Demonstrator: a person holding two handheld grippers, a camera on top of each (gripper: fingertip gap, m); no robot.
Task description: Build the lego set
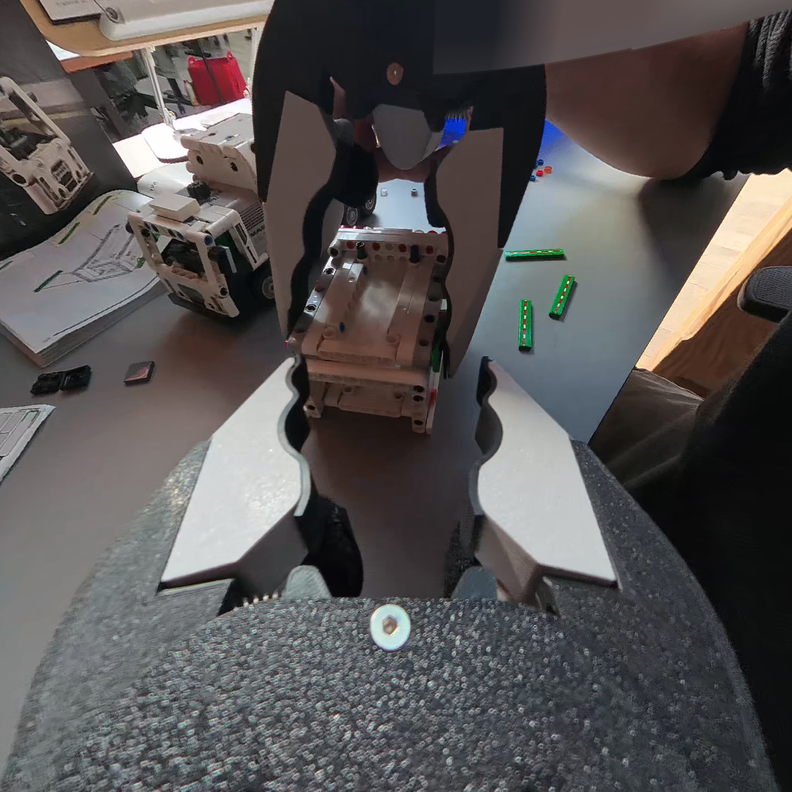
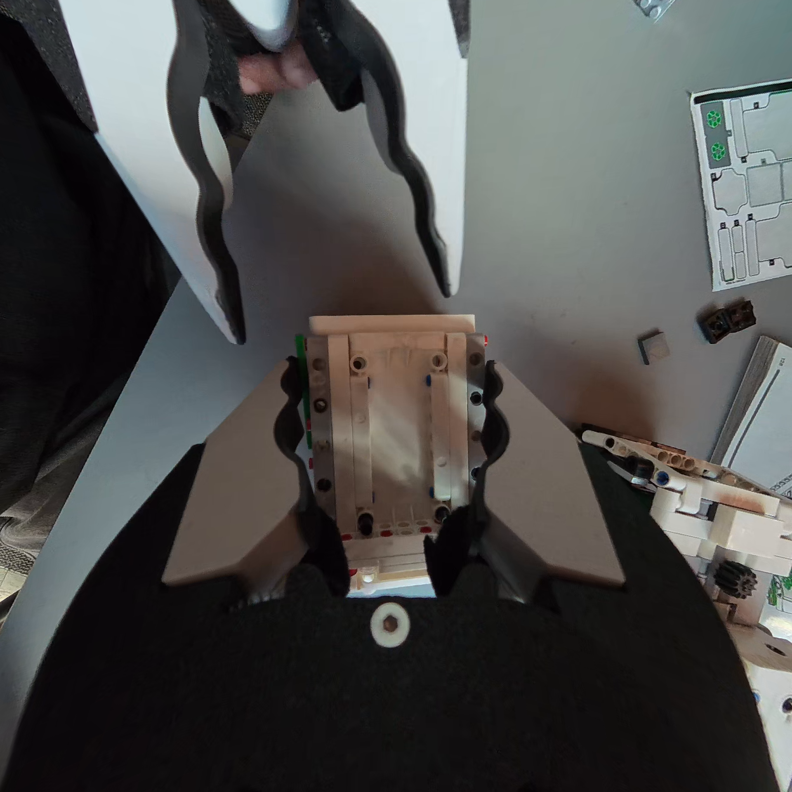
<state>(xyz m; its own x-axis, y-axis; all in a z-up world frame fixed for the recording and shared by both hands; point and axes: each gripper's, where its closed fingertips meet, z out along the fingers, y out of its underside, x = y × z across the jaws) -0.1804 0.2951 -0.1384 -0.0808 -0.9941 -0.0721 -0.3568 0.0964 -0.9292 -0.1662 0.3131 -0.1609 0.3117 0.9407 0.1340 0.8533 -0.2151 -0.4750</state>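
Two tongs frame the boxy white-and-grey brick assembly point(image 2: 392, 437); the right gripper point(image 2: 390, 428) clamps its sides, the left gripper point(image 1: 388, 411) gapes empty; uneven squeeze may pop side beams.

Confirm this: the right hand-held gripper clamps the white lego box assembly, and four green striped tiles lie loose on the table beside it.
Not four: three green striped tiles lie loose, as the left wrist view shows. The right hand-held gripper does clamp the white lego box assembly.
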